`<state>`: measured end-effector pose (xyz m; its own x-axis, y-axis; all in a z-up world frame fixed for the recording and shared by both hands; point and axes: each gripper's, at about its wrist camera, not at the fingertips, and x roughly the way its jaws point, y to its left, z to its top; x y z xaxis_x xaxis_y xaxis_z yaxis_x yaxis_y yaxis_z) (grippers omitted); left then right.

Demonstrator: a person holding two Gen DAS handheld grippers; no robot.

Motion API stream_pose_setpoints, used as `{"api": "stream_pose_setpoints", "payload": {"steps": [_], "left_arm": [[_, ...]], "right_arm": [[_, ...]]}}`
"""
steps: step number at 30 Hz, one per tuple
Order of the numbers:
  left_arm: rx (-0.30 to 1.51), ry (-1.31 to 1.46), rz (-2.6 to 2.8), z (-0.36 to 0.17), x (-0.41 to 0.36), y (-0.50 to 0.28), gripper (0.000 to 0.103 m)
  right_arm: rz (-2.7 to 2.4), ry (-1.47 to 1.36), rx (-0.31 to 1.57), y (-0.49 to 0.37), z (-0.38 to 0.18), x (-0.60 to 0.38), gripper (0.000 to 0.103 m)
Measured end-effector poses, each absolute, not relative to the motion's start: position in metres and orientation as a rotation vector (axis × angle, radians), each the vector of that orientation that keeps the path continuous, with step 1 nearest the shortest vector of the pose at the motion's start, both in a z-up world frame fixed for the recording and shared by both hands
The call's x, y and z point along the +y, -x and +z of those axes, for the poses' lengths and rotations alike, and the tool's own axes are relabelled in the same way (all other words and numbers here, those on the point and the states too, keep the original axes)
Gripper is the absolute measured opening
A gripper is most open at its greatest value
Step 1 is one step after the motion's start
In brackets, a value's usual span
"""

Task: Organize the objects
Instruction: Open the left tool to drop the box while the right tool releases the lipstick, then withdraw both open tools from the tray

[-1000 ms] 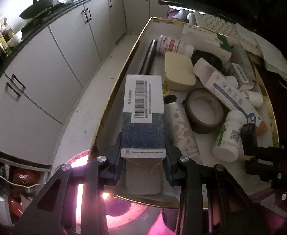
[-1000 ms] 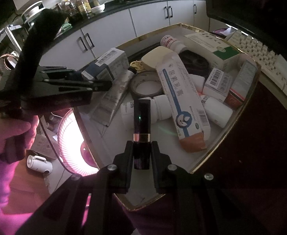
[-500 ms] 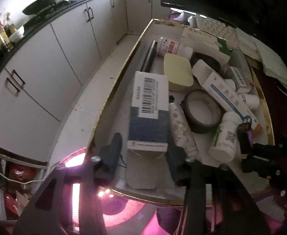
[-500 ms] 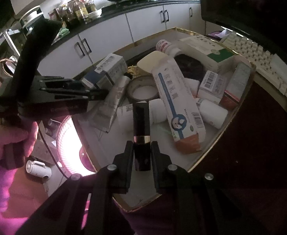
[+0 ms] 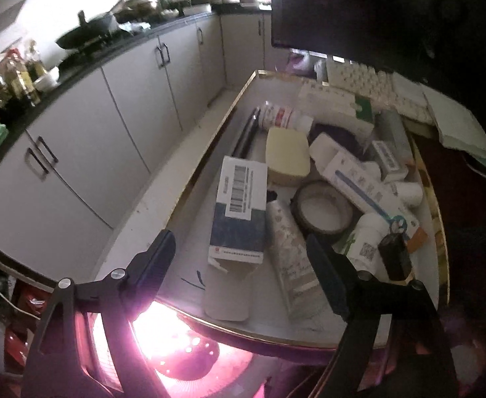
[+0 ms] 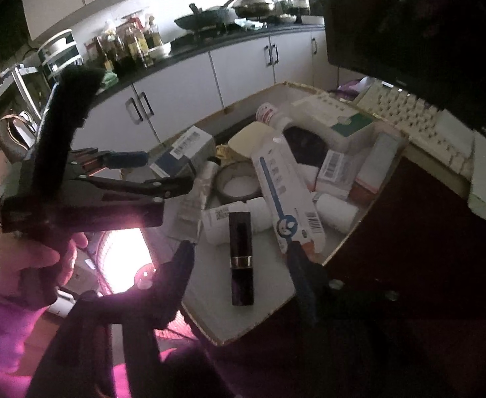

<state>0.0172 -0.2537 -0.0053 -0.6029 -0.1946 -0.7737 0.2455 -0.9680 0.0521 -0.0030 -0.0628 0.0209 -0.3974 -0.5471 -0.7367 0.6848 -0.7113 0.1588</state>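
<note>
Both tongs have just been opening and now stand apart, gripping nothing. The left tongs (image 5: 239,262) hang over the blue-and-white box (image 5: 239,212), which lies in the white tray (image 5: 209,139) beside a crumpled tube (image 5: 289,252). The right tongs (image 6: 239,258) straddle a dark lipstick (image 6: 241,258) lying on the tray floor. Only the right view shows the hand (image 6: 34,265) holding the left tool; only the left view shows the lipstick's end (image 5: 393,258) beside a white bottle (image 5: 365,242).

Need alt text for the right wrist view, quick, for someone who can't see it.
The open right gripper hovers over a dark lipstick tube lying free in a white gold-rimmed tray crowded with medicine boxes and bottles. The left gripper, also open, reaches in from the left; kitchen cabinets lie behind.
</note>
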Motion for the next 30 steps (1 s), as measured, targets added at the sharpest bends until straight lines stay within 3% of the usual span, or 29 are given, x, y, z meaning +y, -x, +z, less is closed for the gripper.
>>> {"api": "stream_pose_setpoints", "payload": {"steps": [5,8,30], "left_arm": [[0.081,-1.156,-2.581,0.001,-0.246,-0.027,0.082],[0.045,-1.098,-2.555,0.004,-0.235,-0.033,0.082],[0.094,-1.084,-2.617,0.010,-0.201,-0.036,0.082]], "right_arm": [[-2.199,-0.955,0.232,-0.011,0.032,-0.043,0.087],[-2.240,-0.922,0.216,-0.016,0.033,-0.025,0.103],[-2.597,-1.044,-0.018,0.000,0.010,0.132,0.103]]}}
